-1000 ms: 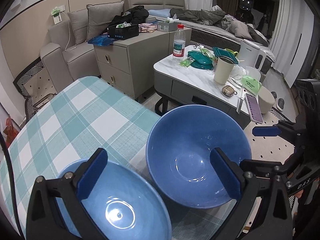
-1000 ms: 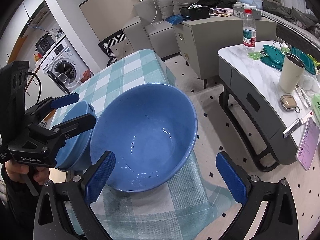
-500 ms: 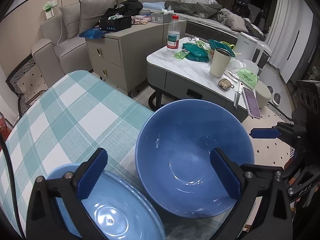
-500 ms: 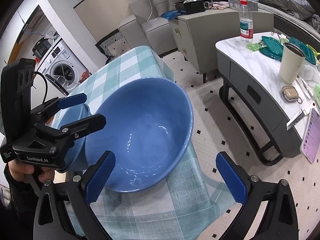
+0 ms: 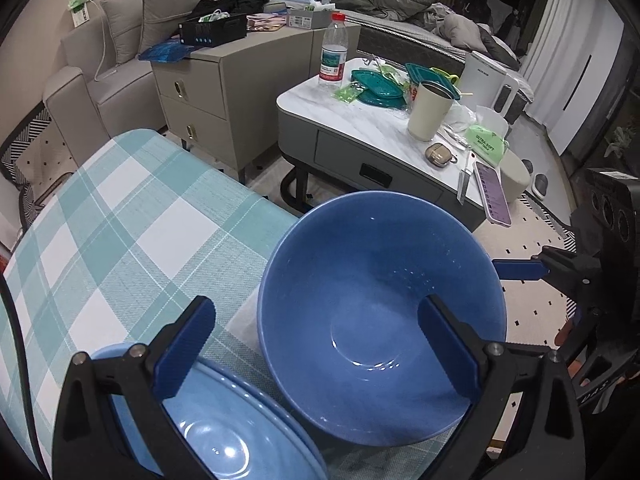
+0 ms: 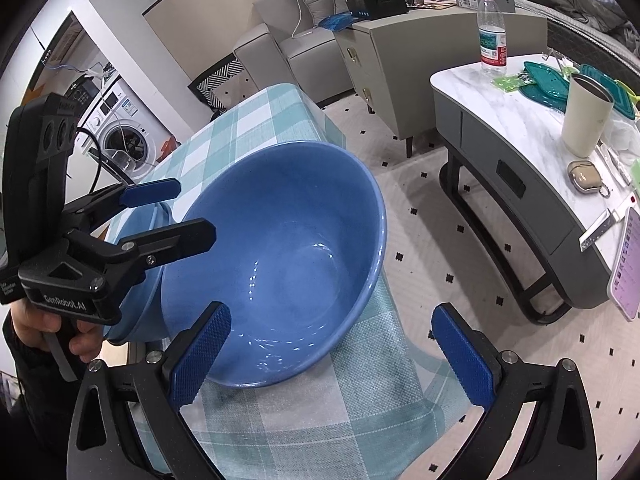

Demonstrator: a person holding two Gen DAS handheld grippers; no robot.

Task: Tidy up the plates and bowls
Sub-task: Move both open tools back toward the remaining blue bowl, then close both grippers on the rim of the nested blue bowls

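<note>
Both grippers wide open, holding nothing. Dark blue bowl (image 6: 276, 272) sits at the table's (image 5: 132, 224) corner, partly overhanging the edge; lighter bowl (image 5: 216, 428) just beside it. My right gripper (image 6: 332, 356) faces the dark bowl's near rim, left gripper (image 5: 316, 352) straddles both bowls. I'd pinch the dark bowl's wall deep with the right, lift straight up, then nest; shallow grip risks tipping it off the edge

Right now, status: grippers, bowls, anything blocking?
Left gripper open, right gripper open, both empty. Dark blue bowl at the table edge, beside the light blue bowl. Nothing blocking.
</note>
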